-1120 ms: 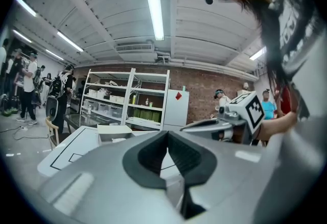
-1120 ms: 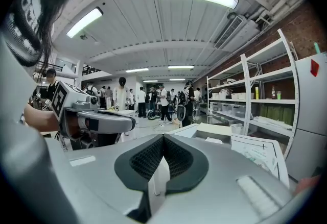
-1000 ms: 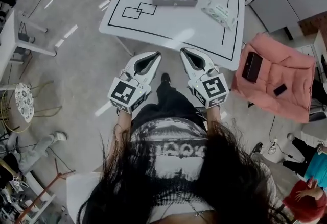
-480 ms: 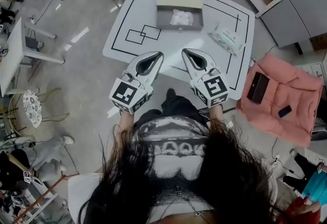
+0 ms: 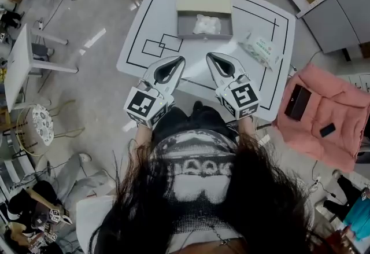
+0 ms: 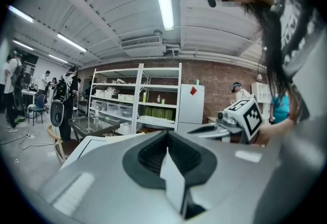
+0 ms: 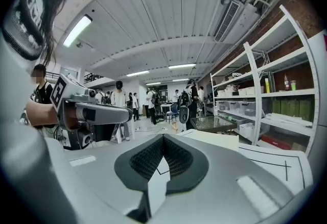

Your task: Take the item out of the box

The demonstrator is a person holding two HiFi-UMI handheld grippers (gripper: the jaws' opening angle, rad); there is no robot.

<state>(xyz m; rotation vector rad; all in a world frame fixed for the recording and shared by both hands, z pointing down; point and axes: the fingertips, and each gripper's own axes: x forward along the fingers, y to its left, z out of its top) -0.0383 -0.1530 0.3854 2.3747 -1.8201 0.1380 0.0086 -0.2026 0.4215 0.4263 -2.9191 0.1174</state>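
Head view: the task has not visibly started. The box [image 5: 205, 15] sits open toward the far side of the table [image 5: 147, 27], and the item [image 5: 206, 24] is still inside it, lying against the grey floor of the tray. The left gripper [image 5: 178, 61] and right gripper [image 5: 210, 56] are side by side over the near edge of the table, well short of the box. Both have their tips together and hold nothing. The reach, the grasp and the lift-out all remain to be done. The box looks like grey card, rectangular, with a pale cream flap folded back. The item is white, crumpled and soft-looking, possibly bagged, though that cannot be confirmed. The table is smooth, glossy white and marked with black lines. A flat pale packet [image 5: 261, 50] lies to the right of the box. Left gripper view: the jaws are closed on each other with nothing between them. Their dark ribbed pads sit in a matte grey moulded shell, and the table corner shows beyond. Right gripper view: the same condition applies, with the jaws fully closed and empty. The pale flap of the box shows ahead, just above the shell.
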